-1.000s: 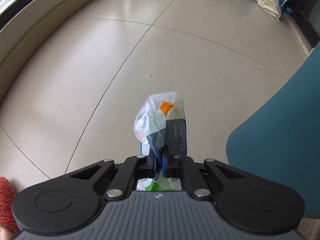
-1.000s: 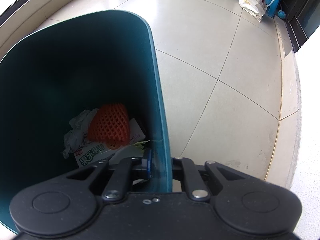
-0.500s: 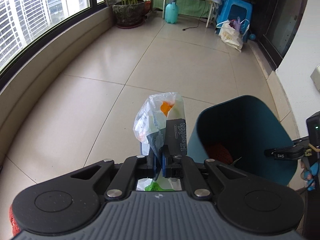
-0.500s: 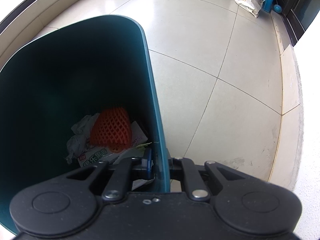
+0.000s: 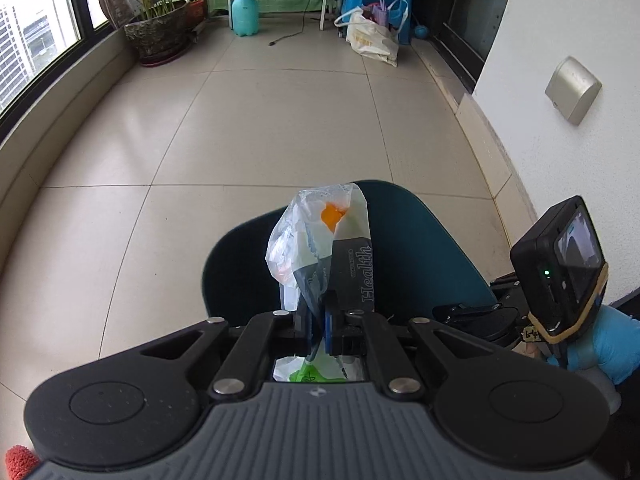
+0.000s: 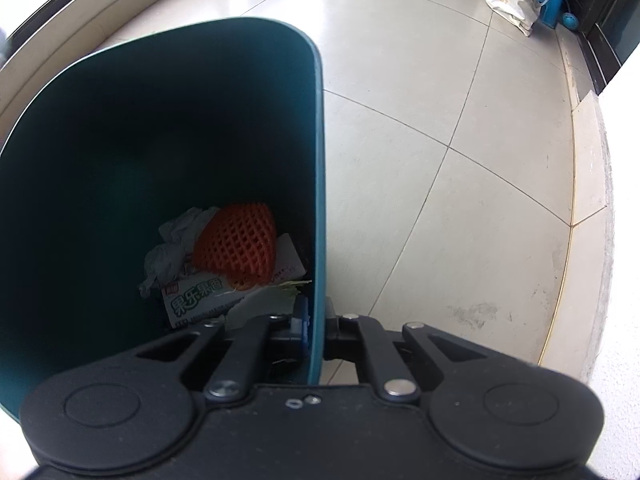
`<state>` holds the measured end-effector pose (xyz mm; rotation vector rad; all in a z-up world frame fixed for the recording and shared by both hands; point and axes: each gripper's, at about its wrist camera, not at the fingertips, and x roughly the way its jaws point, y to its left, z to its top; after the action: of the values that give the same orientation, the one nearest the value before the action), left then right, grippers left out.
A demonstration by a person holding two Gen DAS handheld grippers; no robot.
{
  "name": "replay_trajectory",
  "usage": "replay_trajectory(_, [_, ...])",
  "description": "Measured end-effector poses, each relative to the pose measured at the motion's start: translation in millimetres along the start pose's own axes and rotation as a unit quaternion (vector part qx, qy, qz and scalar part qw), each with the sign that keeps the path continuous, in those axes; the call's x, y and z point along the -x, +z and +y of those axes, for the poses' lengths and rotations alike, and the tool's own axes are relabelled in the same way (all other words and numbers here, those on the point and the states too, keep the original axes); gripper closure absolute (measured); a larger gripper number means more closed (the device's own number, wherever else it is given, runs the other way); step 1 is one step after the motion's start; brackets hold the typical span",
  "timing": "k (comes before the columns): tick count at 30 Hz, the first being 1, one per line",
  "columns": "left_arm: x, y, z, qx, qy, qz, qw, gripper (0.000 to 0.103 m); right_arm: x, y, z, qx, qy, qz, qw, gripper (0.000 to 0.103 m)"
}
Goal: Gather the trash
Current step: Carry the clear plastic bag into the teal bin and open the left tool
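Teal bin [image 5: 420, 256] tilted, mouth toward the left tongs [image 5: 318, 320], right tongs [image 6: 316, 326] clamped on its rim to steady it. Left tongs pinch a wrapper [image 5: 320, 240] just before the opening, ready to drop. Netting [image 6: 238, 242] and paper already inside.

A clear crumpled bag [image 5: 320, 236] with an orange blob inside and a dark "Health" label stands upright over the open teal bin [image 6: 168, 128]. In the bin's bottom lie an orange foam net [image 6: 236, 240], crumpled white paper [image 6: 172, 248] and a green-lettered wrapper [image 6: 200, 292]
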<state>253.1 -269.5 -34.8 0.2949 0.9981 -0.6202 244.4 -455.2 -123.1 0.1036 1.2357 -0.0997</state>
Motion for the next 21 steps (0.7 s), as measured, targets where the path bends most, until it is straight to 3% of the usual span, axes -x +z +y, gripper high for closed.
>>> replay_trajectory(11, [-85,-21,-20,0.005,-0.001,0.101,0.9949,0.098,-2,-9,24,0.044,0.000,0.011,0.999,0.095])
replay_trajectory(13, [-96,-25,-22,0.004,0.013,0.111,0.9937,0.098,-2,-8,25,0.048,0.001,0.012,0.999,0.095])
replay_trajectory(16, [-109,-29,-23,0.010,0.001,0.135,0.9909,0.098,-2,-6,27,0.052,-0.001,0.012,0.999,0.094])
replay_trajectory(21, [-117,-32,-21,0.018,-0.001,0.142,0.9897,0.096,-3,-6,32,0.060,-0.001,0.010,0.998,0.094])
